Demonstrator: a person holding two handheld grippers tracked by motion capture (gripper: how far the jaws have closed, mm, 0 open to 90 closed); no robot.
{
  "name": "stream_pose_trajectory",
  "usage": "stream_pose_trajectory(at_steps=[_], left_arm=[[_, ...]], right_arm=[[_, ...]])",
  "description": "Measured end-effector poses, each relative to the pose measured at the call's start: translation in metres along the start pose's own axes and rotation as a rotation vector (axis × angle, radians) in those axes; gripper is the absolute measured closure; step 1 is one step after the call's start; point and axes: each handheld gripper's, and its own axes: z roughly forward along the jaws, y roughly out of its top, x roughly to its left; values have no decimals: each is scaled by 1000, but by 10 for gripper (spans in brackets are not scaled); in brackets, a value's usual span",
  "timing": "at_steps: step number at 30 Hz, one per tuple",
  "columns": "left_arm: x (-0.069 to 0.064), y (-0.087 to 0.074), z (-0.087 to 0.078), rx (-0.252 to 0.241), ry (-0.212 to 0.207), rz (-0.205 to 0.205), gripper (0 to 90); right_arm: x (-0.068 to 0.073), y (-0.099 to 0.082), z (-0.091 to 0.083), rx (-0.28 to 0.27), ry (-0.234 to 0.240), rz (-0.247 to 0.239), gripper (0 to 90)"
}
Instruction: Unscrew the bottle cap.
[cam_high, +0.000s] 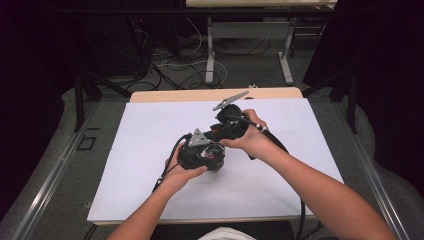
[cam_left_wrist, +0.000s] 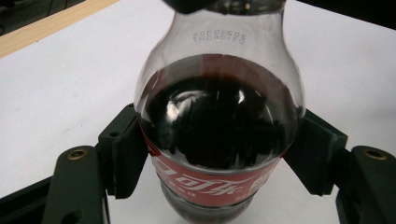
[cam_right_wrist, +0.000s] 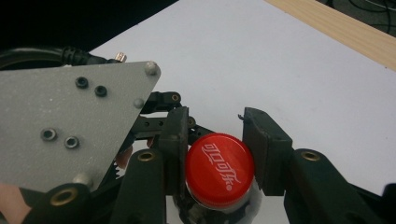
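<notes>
The left hand-held gripper (cam_left_wrist: 215, 163) is clamped on a cola bottle (cam_left_wrist: 218, 126) standing on the white table (cam_high: 150, 130), while the right hand-held gripper (cam_right_wrist: 217, 154) grips its red cap (cam_right_wrist: 219, 169).

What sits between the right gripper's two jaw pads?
In the right gripper view, the red cap of the cola bottle sits between the right gripper pads, both pressing on it. The left gripper clamps the bottle's body.

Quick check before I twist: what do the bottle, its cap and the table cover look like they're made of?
Bottle: clear, glossy plastic by the look, with reflections and dark cola showing through; glass can't be ruled out. Cap: red, smooth, semi-gloss, probably moulded plastic with white print. Table cover: white and matte, seemingly paper or thin board over a wood top.
</notes>
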Motion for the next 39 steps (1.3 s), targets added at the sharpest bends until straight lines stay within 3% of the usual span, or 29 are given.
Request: stream_pose_trajectory(at_steps=[2, 5, 8, 9, 11, 12, 14, 15, 16, 19, 22, 23, 25, 26, 27, 30, 33, 34, 39], left_arm=[[0, 0, 0, 1, -5, -1, 301], [1, 1, -2, 10, -25, 9, 301], [-1, 1, -1, -7, -19, 12, 301], [-2, 1, -1, -11, -26, 7, 301], [-2, 2, -3, -16, -34, 20, 300], [-2, 2, -3, -16, -34, 20, 300], [-2, 3, -5, -2, -55, 21, 300], [-3, 2, -5, -18, -49, 21, 300], [-3, 3, -5, -17, -53, 28, 300], [-4, 3, -8, -3, -79, 48, 299], [-5, 3, -8, -4, -79, 39, 299], [-4, 3, -7, -18, -65, 35, 299], [-3, 3, -7, -17, -59, 40, 299], [-3, 2, -7, -17, -59, 22, 299], [-2, 2, -7, -19, -52, 16, 299], [1, 2, -8, -7, -49, 9, 299], [0, 2, -7, -17, -25, -4, 299], [0, 2, -7, -17, -25, -4, 298], [1, 2, -7, -17, -11, -4, 298]], right_arm=[[-1, 0, 0, 2, 18, -13, 617], [-4, 1, -1, 4, 57, -79, 617], [-4, 1, -2, 19, 74, -92, 618], [-6, 3, -3, 23, 102, -136, 618], [-9, 4, -4, 29, 147, -180, 618], [-9, 4, -4, 29, 147, -180, 618], [-15, 7, -5, 30, 227, -268, 617], [-15, 7, -5, 30, 227, -268, 617], [-16, 8, -6, 29, 249, -303, 617], [-23, 10, -7, 47, 358, -419, 616], [-26, 10, -6, 38, 392, -454, 615], [-27, 10, -6, 25, 364, -422, 545], [-24, 9, -7, 11, 317, -386, 482], [-24, 9, -7, 11, 317, -386, 482], [-20, 9, -9, -24, 249, -321, 449], [-11, 8, -14, -46, 140, -227, 438], [-5, 8, -16, -60, 71, -117, 438], [-5, 8, -16, -60, 71, -117, 438], [6, 5, -11, -43, -22, -51, 490]])
